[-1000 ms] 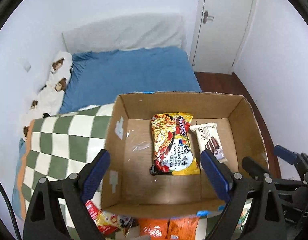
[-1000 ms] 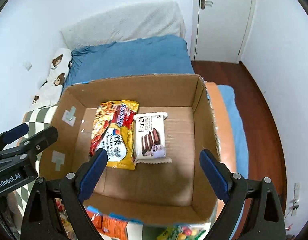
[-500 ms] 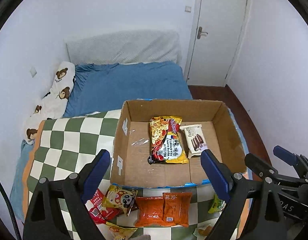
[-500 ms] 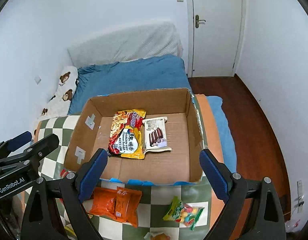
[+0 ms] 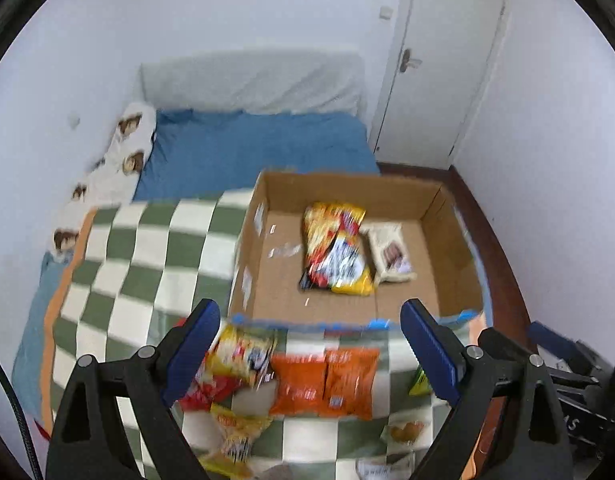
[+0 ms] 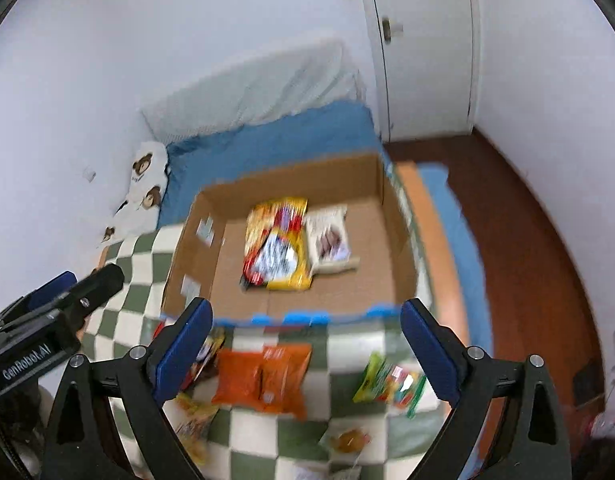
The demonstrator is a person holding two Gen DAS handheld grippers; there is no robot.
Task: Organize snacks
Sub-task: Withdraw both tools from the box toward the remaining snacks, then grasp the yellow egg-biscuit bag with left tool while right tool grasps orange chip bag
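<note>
An open cardboard box (image 5: 451, 220) (image 6: 391, 216) sits on a green checked blanket. It holds a yellow-red noodle packet (image 5: 335, 252) (image 6: 277, 244) and a white biscuit packet (image 5: 391, 252) (image 6: 329, 240). In front of the box lie two orange snack bags (image 5: 325, 380) (image 6: 263, 376), a yellow packet (image 5: 243, 354), a red packet (image 5: 199, 392) and a green candy bag (image 6: 389, 384). My left gripper (image 5: 311, 354) is open and empty above the loose snacks. My right gripper (image 6: 305, 354) is open and empty too. Both views are blurred.
The checked blanket (image 5: 127, 264) covers a bed with a blue sheet (image 5: 251, 148) and a bear-print pillow (image 5: 119, 152). White walls enclose the bed on the left and far sides. A white door (image 5: 443, 60) and brown floor (image 6: 519, 240) lie to the right.
Both grippers have pulled back and up from the box. The loose snacks in front of the box have come into view. Both grippers stay open.
</note>
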